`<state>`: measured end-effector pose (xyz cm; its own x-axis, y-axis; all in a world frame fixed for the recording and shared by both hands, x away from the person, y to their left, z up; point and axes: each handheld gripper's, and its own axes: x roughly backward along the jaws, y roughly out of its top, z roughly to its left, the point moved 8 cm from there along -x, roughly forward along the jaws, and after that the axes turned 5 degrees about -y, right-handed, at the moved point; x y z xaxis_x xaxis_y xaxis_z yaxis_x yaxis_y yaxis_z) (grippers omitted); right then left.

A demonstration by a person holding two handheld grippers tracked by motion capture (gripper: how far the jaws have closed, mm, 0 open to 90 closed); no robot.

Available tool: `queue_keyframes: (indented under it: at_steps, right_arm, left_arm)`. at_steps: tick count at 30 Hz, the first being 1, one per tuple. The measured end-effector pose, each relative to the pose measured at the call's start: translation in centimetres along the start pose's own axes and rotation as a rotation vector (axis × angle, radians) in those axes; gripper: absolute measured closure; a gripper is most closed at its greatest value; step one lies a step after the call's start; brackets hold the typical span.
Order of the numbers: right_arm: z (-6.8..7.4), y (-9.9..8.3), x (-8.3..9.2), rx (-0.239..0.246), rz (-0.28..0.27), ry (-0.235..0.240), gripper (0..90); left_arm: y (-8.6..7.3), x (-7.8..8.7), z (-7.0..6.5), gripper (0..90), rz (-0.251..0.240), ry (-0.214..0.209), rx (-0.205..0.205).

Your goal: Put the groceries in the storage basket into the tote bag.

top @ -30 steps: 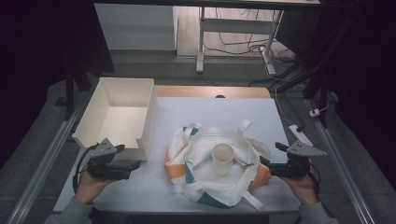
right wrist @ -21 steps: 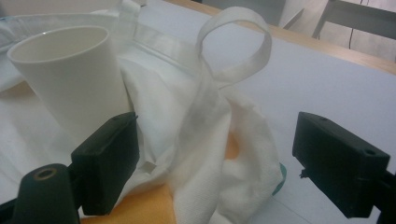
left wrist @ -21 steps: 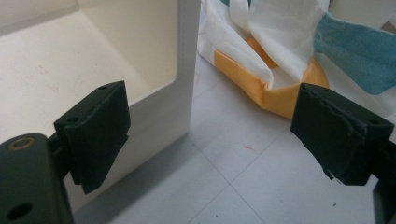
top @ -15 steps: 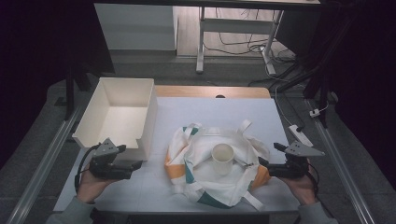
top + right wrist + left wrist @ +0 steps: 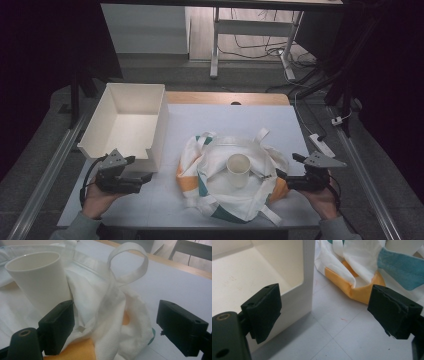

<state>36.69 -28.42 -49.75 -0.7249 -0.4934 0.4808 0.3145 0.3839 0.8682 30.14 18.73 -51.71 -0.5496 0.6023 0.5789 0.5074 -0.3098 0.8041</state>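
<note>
A white cloth bag with orange and teal patches lies spread open on the table, and a white cup stands upright in its middle. My right gripper is open at the bag's right edge; in the right gripper view the bag's rumpled rim and a strap loop sit between the jaws, with the cup just behind the left jaw. My left gripper is open near the front corner of a white box, left of the bag; the box's corner wall and the bag's orange edge lie ahead of it.
The white box is an open, empty bin at the table's left back. The table has a white top and a wooden far edge. Metal rails run along both sides, and a white strip lies by the right edge.
My right gripper has crept left to the bag's right rim. The left gripper has barely moved.
</note>
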Motion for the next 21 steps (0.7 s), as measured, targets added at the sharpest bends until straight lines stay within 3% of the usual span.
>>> queue_keyframes:
  at_steps: [21]
  right_arm:
    - [0.1,-0.08,-0.12,0.002,0.002,0.004,15.4]
  left_arm:
    - [-0.44,-0.6,-0.09,12.5,0.017,-0.01,0.004]
